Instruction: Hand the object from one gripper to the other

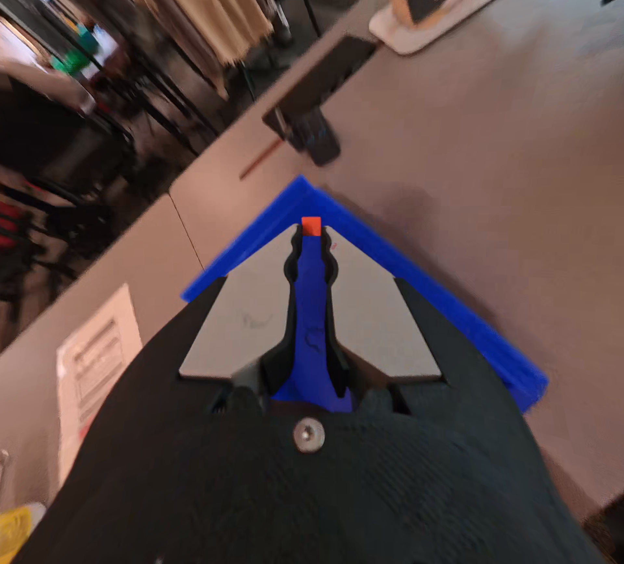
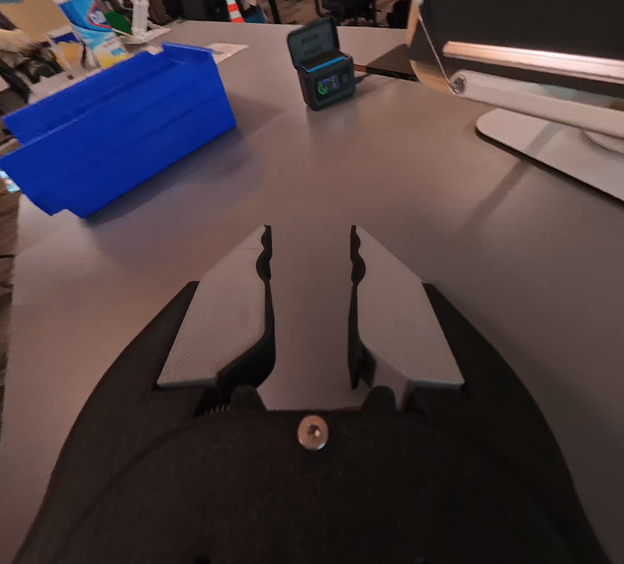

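My left gripper (image 1: 311, 231) is shut on a small orange-red block (image 1: 311, 225), which sticks out just past the fingertips. It hangs over a blue plastic bin (image 1: 388, 264), near the bin's far corner, and the bin's blue inside shows between the fingers. In the right wrist view my right gripper (image 2: 310, 231) is open and empty, held low over the grey table (image 2: 337, 176). The blue bin (image 2: 118, 129) stands ahead of it to the left. The block does not show in the right wrist view.
A small black case with a lit screen (image 2: 324, 75) stands on the table beyond the bin; it also shows in the left wrist view (image 1: 314, 135). A monitor on a white stand (image 2: 540, 142) is at the right. A wipes canister (image 2: 91, 31) stands behind the bin. A paper sheet (image 1: 98, 362) lies at the left. Some 40 cm of space lies between my two pairs of fingers.
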A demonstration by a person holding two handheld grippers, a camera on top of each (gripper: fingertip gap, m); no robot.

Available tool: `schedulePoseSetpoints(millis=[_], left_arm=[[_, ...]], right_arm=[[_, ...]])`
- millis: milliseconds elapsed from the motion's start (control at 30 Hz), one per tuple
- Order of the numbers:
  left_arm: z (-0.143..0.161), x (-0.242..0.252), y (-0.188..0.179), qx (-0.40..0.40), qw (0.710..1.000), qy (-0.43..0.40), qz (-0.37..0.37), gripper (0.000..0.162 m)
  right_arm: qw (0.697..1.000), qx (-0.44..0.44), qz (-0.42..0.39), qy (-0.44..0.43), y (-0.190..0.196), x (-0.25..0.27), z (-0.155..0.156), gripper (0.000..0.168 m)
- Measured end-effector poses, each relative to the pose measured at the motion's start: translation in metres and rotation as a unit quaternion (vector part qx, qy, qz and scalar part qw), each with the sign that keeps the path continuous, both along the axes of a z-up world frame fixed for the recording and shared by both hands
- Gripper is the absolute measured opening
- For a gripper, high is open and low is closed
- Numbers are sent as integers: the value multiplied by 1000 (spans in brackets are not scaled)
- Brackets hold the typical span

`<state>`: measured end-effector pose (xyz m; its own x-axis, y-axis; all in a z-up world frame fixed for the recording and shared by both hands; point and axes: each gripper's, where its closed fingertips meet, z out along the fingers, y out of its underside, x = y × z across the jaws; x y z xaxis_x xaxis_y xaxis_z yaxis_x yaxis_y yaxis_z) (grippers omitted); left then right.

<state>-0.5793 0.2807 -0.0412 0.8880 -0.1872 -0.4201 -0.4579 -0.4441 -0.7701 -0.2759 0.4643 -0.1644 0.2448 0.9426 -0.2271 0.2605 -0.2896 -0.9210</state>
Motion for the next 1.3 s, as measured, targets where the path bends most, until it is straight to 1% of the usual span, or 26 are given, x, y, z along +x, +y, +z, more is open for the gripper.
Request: schedulePoseSetpoints(millis=[33, 67, 100, 133, 200, 300, 400, 467, 533, 600, 633, 667, 767, 867, 933, 1067, 1167, 1267, 1300], left_arm=[[11, 15, 10, 32, 999, 24, -3, 8], [20, 36, 20, 67, 996, 46, -21, 8], [25, 65, 30, 96, 992, 59, -57, 8], [28, 92, 42, 125, 987, 61, -78, 8], [20, 139, 70, 158, 982, 51, -94, 8], [-14, 189, 118, 183, 975, 78, -103, 8], [-57, 212, 162, 197, 967, 135, -90, 8], [-84, 228, 182, 200, 963, 155, -92, 8], [-97, 247, 196, 219, 958, 160, -98, 8], [-103, 266, 205, 214, 948, 197, -126, 8], [-102, 270, 208, 218, 941, 222, -131, 8], [-102, 272, 209, 225, 938, 228, -136, 8], [-116, 272, 213, 208, 951, 180, -142, 8], [-108, 267, 211, 227, 951, 167, -127, 8], [-104, 269, 208, 231, 953, 146, -131, 8], [-104, 277, 205, 237, 946, 166, -147, 8], [-103, 281, 203, 240, 945, 167, -150, 8], [-101, 281, 202, 241, 944, 169, -148, 8], [-101, 281, 201, 241, 944, 170, -149, 8]], right_arm=[[1000, 0, 16, 8, -3, -6, 7, 43], [999, -1, 33, 15, -6, -12, 14, 43], [999, -3, 49, 24, -7, -19, 22, 43], [997, -6, 64, 35, -7, -25, 30, 43], [995, -11, 84, 58, -3, -34, 42, 43], [992, -23, 100, 79, 5, -43, 46, 44], [987, -36, 113, 105, 5, -40, 40, 47], [988, -53, 109, 100, 10, -36, 35, 49], [987, -53, 112, 97, 13, -30, 36, 48], [991, -38, 81, 104, 27, -24, 41, 47], [991, -32, 71, 107, 31, -22, 43, 45], [991, -26, 69, 107, 33, -21, 44, 44], [994, -11, 64, 87, 36, -22, 37, 39], [994, -2, 84, 67, 30, -25, 30, 36], [994, 4, 92, 50, 26, -28, 24, 35], [993, 19, 105, 47, 18, -32, 23, 33], [993, 18, 110, 47, 16, -32, 22, 21], [991, 10, 123, 50, 11, -32, 22, 18], [990, 8, 128, 51, 10, -32, 22, 13]])
